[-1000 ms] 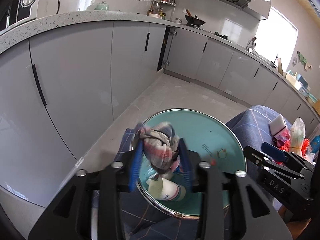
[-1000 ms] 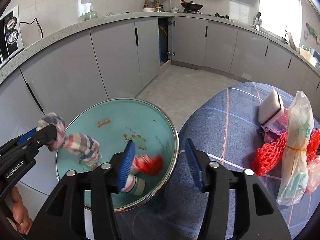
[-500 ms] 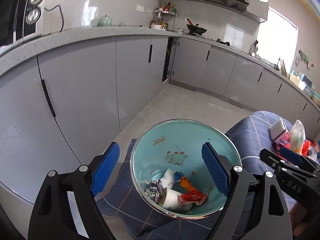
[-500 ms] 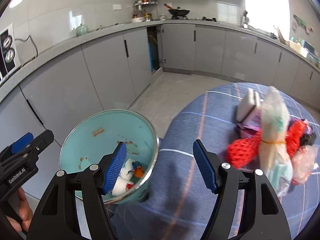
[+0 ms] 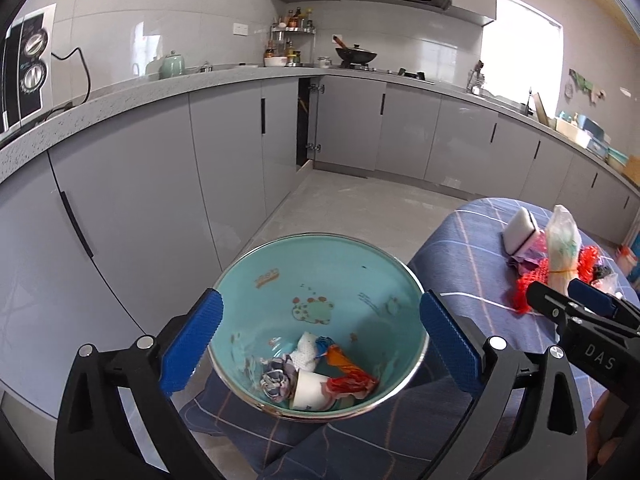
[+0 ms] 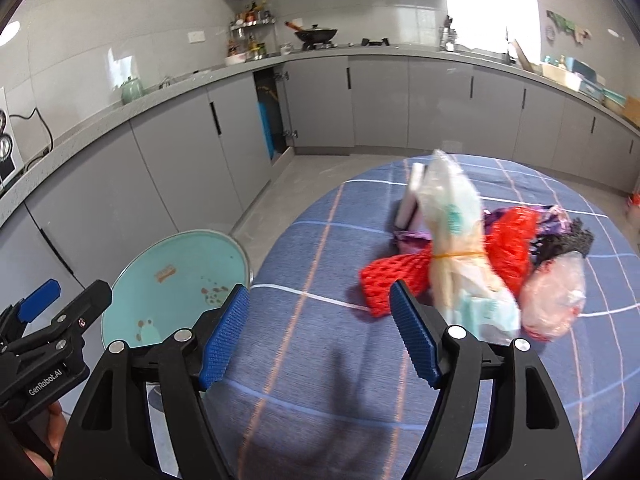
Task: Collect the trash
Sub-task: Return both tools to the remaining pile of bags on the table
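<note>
So the left hand-held gripper (image 5: 318,340) is hanging right over the teal bowl (image 5: 320,268) with its jaws spread wide. They've just been opening, and there's nothing pinched between them now; the bowl's rim just happens to sit in the gap from that camera's angle. Down in the bottom of the bowl there's a little heap of trash: a crumpled checked rag (image 5: 276,378), a white paper cup (image 5: 310,394) on its side, a red-orange wrapper (image 5: 348,380) and a white scrap (image 5: 306,350), all touching each other.

The right hand-held gripper (image 6: 320,336) is over the bench (image 6: 320,240) with the blue checked cloth, jaws also apart and empty, having just been opening a bit too. The rest of the trash lies ahead of it and off to its right: a red mesh net (image 6: 400,280) with a pale plastic bag (image 6: 456,240) lying across it, a pinkish clear bag (image 6: 556,300) beside that, something dark and fuzzy (image 6: 568,240), and a white sponge (image 6: 414,196) behind. The near corner of the net sits just past the right pad (image 6: 414,336), not touching as far as I can tell. The bowl's off to the left at the bench edge.
</note>
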The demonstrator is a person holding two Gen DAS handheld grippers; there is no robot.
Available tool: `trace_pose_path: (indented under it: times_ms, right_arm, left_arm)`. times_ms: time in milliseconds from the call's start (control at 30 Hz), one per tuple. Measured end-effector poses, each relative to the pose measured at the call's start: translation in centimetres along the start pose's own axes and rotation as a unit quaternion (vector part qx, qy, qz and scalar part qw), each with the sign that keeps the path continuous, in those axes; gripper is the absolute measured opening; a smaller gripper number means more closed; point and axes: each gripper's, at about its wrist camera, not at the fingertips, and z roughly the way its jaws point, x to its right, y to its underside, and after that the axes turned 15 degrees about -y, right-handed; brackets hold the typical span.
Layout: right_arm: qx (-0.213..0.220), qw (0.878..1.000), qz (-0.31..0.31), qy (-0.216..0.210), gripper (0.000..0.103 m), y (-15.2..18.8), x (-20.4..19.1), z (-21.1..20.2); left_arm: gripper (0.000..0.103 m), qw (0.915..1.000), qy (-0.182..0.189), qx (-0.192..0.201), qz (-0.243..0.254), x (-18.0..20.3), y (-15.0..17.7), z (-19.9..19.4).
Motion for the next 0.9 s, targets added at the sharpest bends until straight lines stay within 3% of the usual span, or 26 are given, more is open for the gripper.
trace_pose_path:
  times_ms: [433,900]
  right_arm:
    - [0.031,0.998,0.035,0.044,0.074,1.5,4.7,-4.6]
    - [0.049,0.989,0.092,0.107,0.083,4.3,11.5,-9.2]
  left_arm:
    - [0.097,0.9979,0.045,0.005,0.047,4.7,1.0,-2.6]
    - [0.097,0.9914,0.085,0.009,0.100,10.4,2.1,-4.6]
